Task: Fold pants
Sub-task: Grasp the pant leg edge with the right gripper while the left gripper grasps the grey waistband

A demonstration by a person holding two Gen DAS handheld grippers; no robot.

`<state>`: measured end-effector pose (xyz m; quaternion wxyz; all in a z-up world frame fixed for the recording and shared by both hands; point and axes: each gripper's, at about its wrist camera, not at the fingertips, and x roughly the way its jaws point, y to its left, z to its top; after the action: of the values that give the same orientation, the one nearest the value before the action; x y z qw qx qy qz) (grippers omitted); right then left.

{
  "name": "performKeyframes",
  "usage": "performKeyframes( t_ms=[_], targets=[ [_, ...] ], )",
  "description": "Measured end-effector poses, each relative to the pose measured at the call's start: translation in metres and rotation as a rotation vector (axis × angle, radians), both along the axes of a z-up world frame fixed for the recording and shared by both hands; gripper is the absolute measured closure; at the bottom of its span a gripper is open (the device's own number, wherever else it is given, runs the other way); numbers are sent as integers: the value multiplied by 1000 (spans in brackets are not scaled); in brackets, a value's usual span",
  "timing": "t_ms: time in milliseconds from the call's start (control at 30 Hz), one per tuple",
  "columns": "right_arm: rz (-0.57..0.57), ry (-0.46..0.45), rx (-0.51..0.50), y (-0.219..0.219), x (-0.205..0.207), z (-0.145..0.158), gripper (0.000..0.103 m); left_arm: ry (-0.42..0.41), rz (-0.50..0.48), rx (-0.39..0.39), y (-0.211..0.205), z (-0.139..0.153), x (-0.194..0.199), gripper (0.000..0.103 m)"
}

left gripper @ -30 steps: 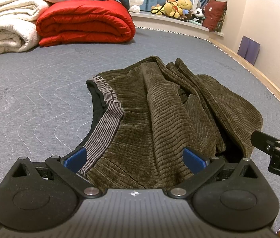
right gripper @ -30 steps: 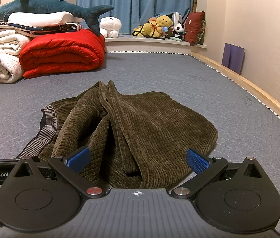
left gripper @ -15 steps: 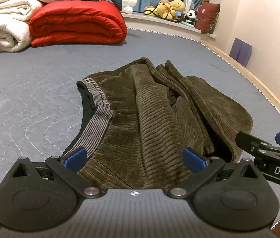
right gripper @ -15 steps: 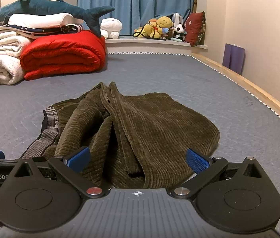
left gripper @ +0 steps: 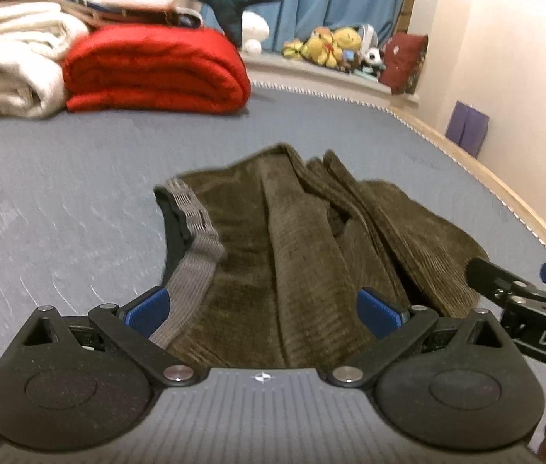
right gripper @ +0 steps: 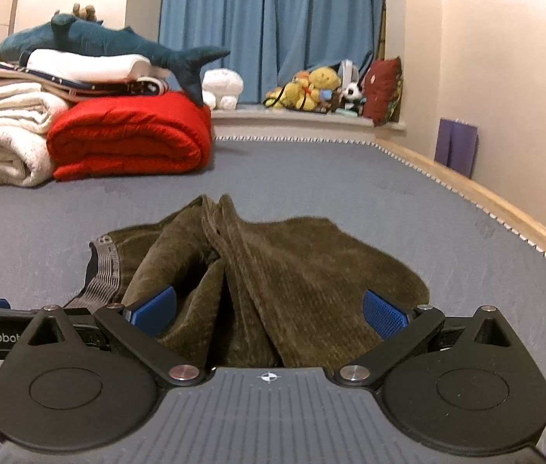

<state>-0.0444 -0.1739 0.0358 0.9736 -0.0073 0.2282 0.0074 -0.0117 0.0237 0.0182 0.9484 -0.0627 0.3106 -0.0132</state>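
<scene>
Both grippers, left gripper [left gripper: 263,311] and right gripper [right gripper: 269,313], are released, hovering at 6 o'clock of the crumpled olive corduroy pants [right gripper: 284,266] on the bed [right gripper: 311,178].

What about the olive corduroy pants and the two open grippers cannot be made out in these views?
- Olive corduroy pants: near edge hidden behind the left gripper body, left wrist view.
- Pant legs and hems: buried in folds, both views.
- Grey waistband lettering: blurred, right wrist view.
- Right gripper: cloth contact unclear.

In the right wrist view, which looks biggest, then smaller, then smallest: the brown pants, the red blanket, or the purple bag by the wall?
1. brown pants, though nearness to the camera enlarges them
2. red blanket
3. purple bag
</scene>
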Motion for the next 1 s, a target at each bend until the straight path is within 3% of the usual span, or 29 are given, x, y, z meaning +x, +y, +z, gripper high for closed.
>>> performKeyframes(
  t_ms=[200, 400, 567, 600, 667, 700, 733, 833, 933, 1000],
  targets=[
    [-6, -48, 24, -6, -2, 6, 1, -80, 12, 35, 0, 9, -3, 0],
    [-12, -67, 34, -11, -5, 13, 1, -50, -1, -13, 13, 11, 5, 0],
    [-10, -95, 27, -15, -5, 23, 3, -109, -10, -101, 46, 32, 7, 2],
    [-17, -95, 33, -18, -3, 28, 8, -140, -5, -120, 57, 39, 7, 8],
    [-31, -88, 53, -25, 1, 41, 18, -166, 12, -137, 77, 54, 11, 30],
    [-34, -86, 60, -28, 4, 50, 24, -151, 6, -151, 90, 63, 19, 52],
    [-35, -90, 62, -31, 6, 57, 32, -138, 7, -169, 100, 69, 24, 66],
    [-10, -114, 64, -38, 17, 81, 51, -110, -19, -189, 123, 85, 45, 75],
    [19, -121, 81, -44, 35, 89, 52, -77, -62, -153, 129, 81, 65, 75],
    [26, -97, 67, -44, 50, 79, 52, -59, -82, -173, 133, 53, 74, 74]
  ],
)
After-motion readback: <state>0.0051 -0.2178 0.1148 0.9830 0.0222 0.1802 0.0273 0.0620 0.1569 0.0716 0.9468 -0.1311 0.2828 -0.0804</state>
